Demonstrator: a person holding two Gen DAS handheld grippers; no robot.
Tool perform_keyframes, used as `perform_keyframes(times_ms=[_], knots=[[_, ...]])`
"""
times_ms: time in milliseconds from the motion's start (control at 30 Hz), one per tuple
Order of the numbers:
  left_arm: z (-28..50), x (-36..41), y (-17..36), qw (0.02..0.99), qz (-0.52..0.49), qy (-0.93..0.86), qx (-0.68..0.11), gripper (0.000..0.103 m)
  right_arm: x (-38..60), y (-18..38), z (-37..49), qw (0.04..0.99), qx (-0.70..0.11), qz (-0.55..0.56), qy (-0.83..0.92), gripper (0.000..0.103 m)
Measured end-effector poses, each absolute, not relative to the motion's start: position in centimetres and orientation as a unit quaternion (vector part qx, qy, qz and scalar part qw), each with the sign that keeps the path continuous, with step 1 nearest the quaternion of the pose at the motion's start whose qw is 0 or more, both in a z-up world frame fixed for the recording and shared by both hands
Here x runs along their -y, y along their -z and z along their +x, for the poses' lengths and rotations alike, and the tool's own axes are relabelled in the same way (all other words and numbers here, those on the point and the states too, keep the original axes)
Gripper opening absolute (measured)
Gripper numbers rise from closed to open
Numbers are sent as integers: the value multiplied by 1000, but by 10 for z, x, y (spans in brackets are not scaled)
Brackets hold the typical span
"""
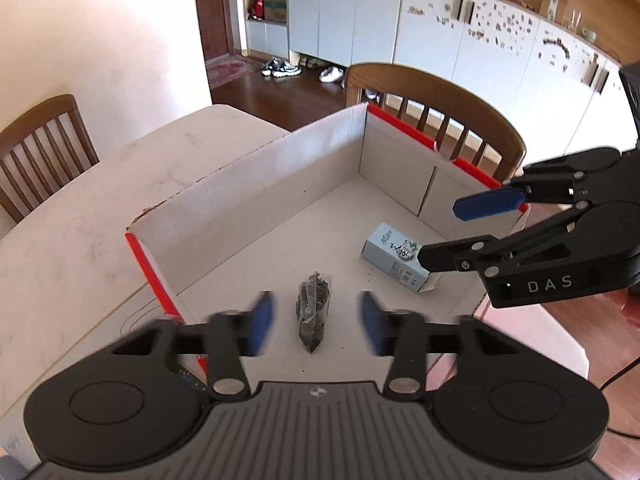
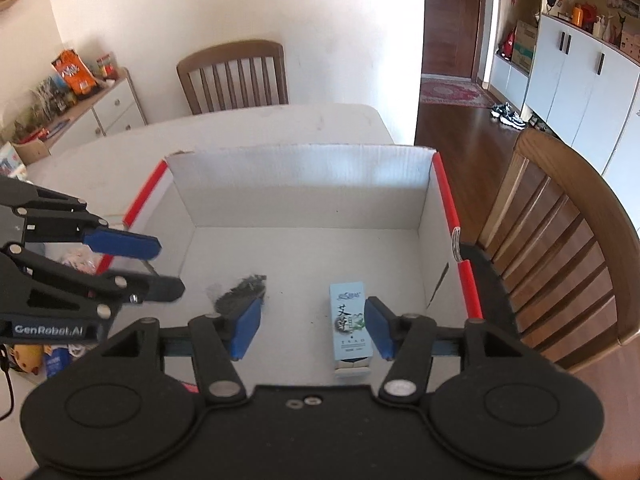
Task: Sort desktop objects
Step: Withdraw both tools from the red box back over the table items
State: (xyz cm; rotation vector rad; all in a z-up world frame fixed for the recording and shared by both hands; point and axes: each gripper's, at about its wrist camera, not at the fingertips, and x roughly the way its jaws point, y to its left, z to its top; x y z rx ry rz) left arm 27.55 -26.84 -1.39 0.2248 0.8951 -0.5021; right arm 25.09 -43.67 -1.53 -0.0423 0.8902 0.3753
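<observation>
cardboard box (image 1: 256,184) near the surface's far edge is holding the dark packet (image 1: 313,316), lying soft and crinkly; you're hovering both hand-held grippers, left (image 1: 316,322) and right (image 2: 312,326), open and empty; pinch its middle.

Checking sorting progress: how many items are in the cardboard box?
2: a dark packet on the floor's left side, a pale blue carton on its right. None seems hidden.

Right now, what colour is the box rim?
Red, on the cardboard box rim; clearest in the right wrist view.
</observation>
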Motion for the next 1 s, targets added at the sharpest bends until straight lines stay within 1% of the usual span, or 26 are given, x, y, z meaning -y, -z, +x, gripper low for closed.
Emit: perform_keyframes(times_ms=[33, 100, 133, 233, 333, 367, 433, 533, 567, 633, 1000], knots=[[273, 266, 12, 868, 102, 240, -423, 62, 436, 14, 248, 887, -425, -18, -181, 57], [269, 261, 9, 870, 93, 239, -421, 62, 437, 10, 242, 889, -420, -15, -182, 60], [268, 258, 7, 872, 89, 238, -420, 63, 437, 8, 239, 890, -418, -12, -183, 63], [260, 250, 3, 877, 81, 238, -410, 72, 436, 3, 230, 894, -410, -6, -182, 64], [250, 241, -2, 882, 79, 239, -398, 76, 435, -1, 222, 899, -402, 1, -174, 68], [248, 237, -3, 884, 76, 239, -395, 81, 435, -3, 219, 901, -399, 5, -170, 69], [242, 230, -6, 887, 68, 242, -388, 86, 431, -6, 213, 904, -395, 12, -165, 70], [233, 218, -11, 893, 59, 242, -374, 91, 423, -11, 203, 908, -387, 13, -162, 71], [230, 214, -12, 894, 58, 244, -371, 96, 420, -12, 199, 909, -384, 11, -160, 71], [222, 206, -14, 895, 55, 250, -365, 102, 413, -15, 194, 912, -379, 14, -156, 72], [187, 157, -18, 902, 39, 258, -344, 103, 371, -24, 163, 919, -365, 21, -145, 73]])
